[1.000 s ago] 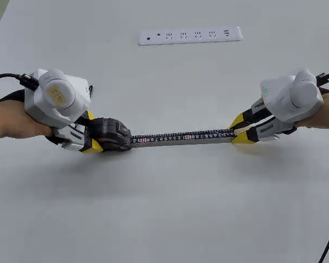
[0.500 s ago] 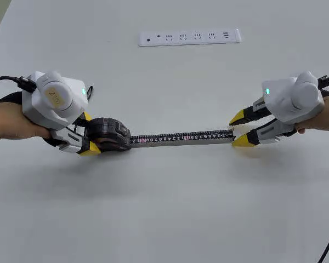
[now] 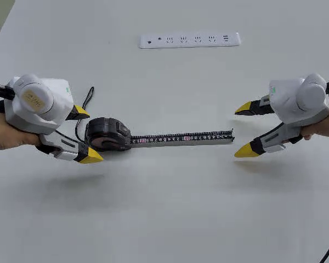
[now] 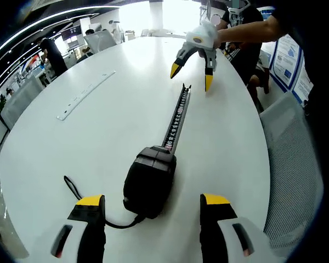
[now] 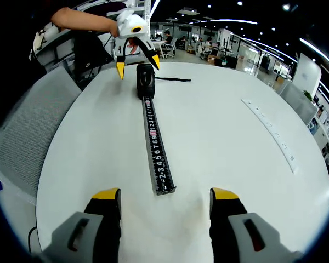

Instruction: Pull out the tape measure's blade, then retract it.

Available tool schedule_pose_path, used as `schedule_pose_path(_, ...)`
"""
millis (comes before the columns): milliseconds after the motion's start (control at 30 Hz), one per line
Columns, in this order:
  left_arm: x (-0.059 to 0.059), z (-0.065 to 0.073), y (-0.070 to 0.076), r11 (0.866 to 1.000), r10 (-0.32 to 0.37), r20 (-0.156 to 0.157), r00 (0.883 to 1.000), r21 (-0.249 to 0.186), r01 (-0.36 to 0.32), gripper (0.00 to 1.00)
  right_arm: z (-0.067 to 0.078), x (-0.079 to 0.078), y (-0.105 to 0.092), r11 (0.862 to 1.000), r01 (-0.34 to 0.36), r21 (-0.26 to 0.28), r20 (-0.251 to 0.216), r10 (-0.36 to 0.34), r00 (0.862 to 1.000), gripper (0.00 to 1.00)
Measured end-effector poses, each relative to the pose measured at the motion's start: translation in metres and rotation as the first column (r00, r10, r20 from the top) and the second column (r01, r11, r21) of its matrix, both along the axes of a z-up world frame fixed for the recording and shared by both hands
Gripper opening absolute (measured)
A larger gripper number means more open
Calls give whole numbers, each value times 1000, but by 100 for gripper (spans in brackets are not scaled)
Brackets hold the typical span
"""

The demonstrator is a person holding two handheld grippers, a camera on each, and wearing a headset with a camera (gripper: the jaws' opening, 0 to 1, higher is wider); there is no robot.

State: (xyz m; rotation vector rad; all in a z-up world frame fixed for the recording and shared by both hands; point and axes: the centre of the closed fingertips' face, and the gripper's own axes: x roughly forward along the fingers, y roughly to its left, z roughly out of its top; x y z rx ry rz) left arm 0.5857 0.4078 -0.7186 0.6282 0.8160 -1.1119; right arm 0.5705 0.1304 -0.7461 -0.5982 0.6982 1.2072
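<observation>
Along the extended blade, printed numerals 2 through 9

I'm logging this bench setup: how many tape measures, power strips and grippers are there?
Tape measure: 1
Power strip: 1
Grippers: 2, the left gripper and the right gripper, both open
Total: 4

one left gripper, one right gripper, one tape measure, one power strip, one table
</observation>
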Motion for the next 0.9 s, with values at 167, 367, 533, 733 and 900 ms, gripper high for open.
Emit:
schedule_pose_path(167, 1, 8, 0, 998, 47, 26, 999, -44, -46, 82, 4, -4, -1, 997, 77, 25, -6, -77, 997, 82)
schedule_pose_path(367, -2, 18, -1, 987, 114, 33, 993, -120, -109, 89, 10, -8, -3, 987, 156, 49, 8, -157, 988, 93)
schedule_pose_path(533, -11, 25, -2, 979, 147, 40, 988, -151, -139, 94, 17, -13, -2, 974, 214, 69, 13, -215, 976, 97)
schedule_pose_path(733, -21, 31, 2, 965, 200, 46, 979, -185, -188, 98, 25, -22, 1, 961, 259, 101, 22, -263, 965, 98)
schedule_pose_path(900, -33, 35, 5, 952, 239, 46, 970, -209, -225, 100, 31, -32, 1, 947, 298, 124, 28, -303, 953, 98)
